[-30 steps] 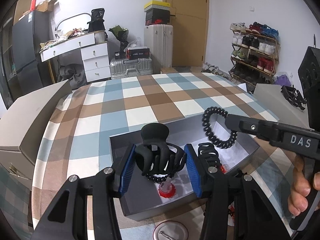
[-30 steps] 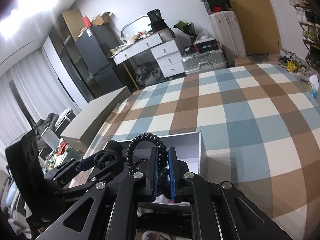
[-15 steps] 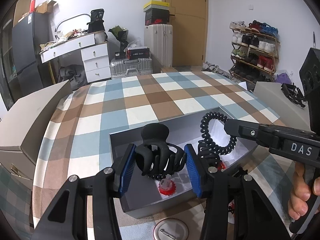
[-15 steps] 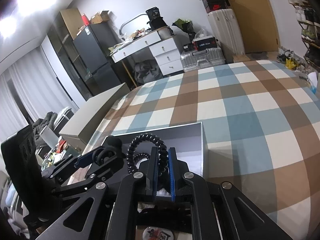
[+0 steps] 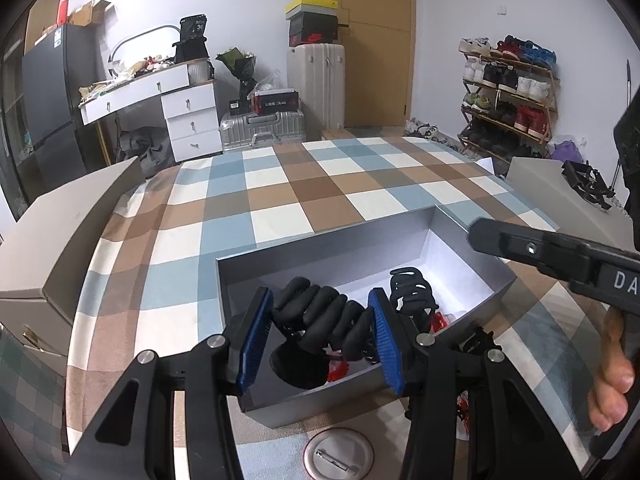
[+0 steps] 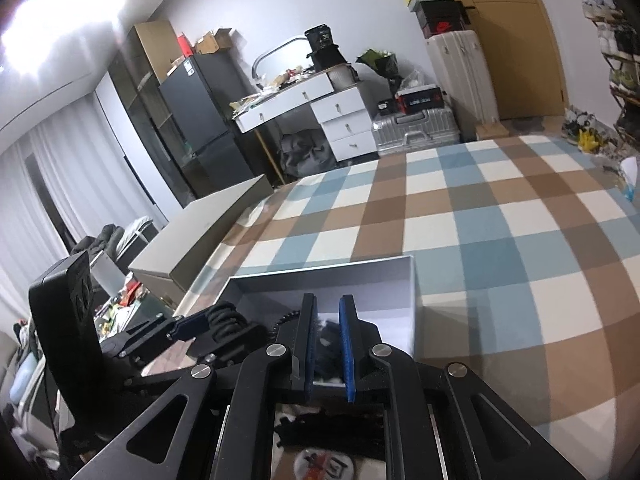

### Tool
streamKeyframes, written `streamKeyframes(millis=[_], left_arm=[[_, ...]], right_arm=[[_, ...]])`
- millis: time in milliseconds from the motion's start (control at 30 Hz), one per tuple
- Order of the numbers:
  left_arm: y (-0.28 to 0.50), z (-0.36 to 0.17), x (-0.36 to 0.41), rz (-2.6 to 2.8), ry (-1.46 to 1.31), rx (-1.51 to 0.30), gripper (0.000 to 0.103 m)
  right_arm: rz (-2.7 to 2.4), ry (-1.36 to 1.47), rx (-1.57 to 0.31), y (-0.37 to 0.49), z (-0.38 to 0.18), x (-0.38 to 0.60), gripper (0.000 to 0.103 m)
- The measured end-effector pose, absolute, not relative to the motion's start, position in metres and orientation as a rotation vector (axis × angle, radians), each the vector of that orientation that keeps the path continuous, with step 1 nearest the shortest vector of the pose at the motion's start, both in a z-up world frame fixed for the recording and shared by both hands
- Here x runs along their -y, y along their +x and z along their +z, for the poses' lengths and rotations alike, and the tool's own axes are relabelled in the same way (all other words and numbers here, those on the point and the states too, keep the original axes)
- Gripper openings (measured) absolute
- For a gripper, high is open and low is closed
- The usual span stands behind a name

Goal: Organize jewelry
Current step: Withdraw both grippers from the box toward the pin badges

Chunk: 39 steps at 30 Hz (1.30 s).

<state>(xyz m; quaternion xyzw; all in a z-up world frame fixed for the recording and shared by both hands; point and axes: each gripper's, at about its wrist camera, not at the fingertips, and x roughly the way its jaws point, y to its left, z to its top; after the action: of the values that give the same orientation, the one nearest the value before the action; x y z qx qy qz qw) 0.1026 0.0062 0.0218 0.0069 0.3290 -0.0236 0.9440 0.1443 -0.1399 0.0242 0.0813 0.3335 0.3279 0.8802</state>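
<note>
My left gripper (image 5: 320, 300) is shut on a black claw hair clip (image 5: 320, 322). It holds the clip over the near end of an open grey box (image 5: 440, 216), teeth upward. A second black claw clip (image 5: 410, 288) and a red trinket (image 5: 438, 322) lie inside the box. My right gripper (image 6: 328, 304) points down over the same box (image 6: 412, 280). Its jaws are opening and the blue pads (image 6: 346, 344) press on nothing. Only a blurred dark shape in the box shows below them. The right gripper's finger (image 5: 504, 240) reaches in from the right, a person's hand (image 5: 612, 392) behind it.
The box sits on a blue, brown and white checked cloth (image 5: 280, 184). A round pin badge (image 5: 338, 456) lies just in front of the box. A grey box lid (image 5: 60, 240) rests at the left edge. Suitcases, a dresser and a shoe rack (image 5: 508, 92) stand beyond.
The right gripper lowered the black coiled hair tie into the box, and the tie is gone from its parted pads. The claw clip has turned over in the left grip.
</note>
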Motion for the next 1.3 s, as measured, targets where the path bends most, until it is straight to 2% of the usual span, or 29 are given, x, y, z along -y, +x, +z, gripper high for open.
streamKeyframes(millis=[133,200,233,267,300,367,433,500,633,700,733,1300], left_arm=[[0.1,0.025,-0.007,-0.057,0.005,-0.675,0.043],[0.097,0.027,-0.008,-0.055,0.004,-0.676,0.045],[0.095,0.028,-0.009,-0.05,-0.001,-0.677,0.049],[0.094,0.029,-0.01,-0.042,-0.011,-0.68,0.062],[0.092,0.029,-0.013,-0.031,-0.029,-0.684,0.072],[0.089,0.03,-0.014,-0.033,-0.058,-0.686,0.075],[0.085,0.032,-0.014,-0.041,-0.068,-0.692,0.077],[0.081,0.034,-0.013,-0.039,-0.059,-0.69,0.084],[0.072,0.032,-0.012,-0.044,-0.059,-0.708,0.09],[0.065,0.028,-0.013,-0.045,-0.055,-0.719,0.099],[0.062,0.026,-0.013,-0.042,-0.046,-0.722,0.1],[0.05,-0.001,-0.03,-0.018,-0.066,-0.794,0.101]], right_arm=[[0.669,0.163,-0.718,0.141,0.021,0.155,0.03],[0.669,0.154,-0.734,0.139,0.02,0.164,0.05],[0.668,0.148,-0.735,0.137,0.02,0.167,0.055],[0.664,0.139,-0.737,0.134,0.019,0.171,0.064],[0.665,0.131,-0.738,0.133,0.019,0.172,0.069],[0.672,0.104,-0.747,0.13,0.017,0.173,0.072],[0.666,0.081,-0.75,0.127,0.017,0.173,0.08],[0.664,0.068,-0.756,0.126,0.016,0.173,0.094],[0.666,0.033,-0.786,0.125,0.011,0.167,0.097],[0.662,0.011,-0.809,0.125,0.006,0.162,0.098],[0.66,0.004,-0.821,0.126,0.003,0.161,0.098],[0.694,-0.111,-0.983,0.12,-0.032,0.129,0.098]])
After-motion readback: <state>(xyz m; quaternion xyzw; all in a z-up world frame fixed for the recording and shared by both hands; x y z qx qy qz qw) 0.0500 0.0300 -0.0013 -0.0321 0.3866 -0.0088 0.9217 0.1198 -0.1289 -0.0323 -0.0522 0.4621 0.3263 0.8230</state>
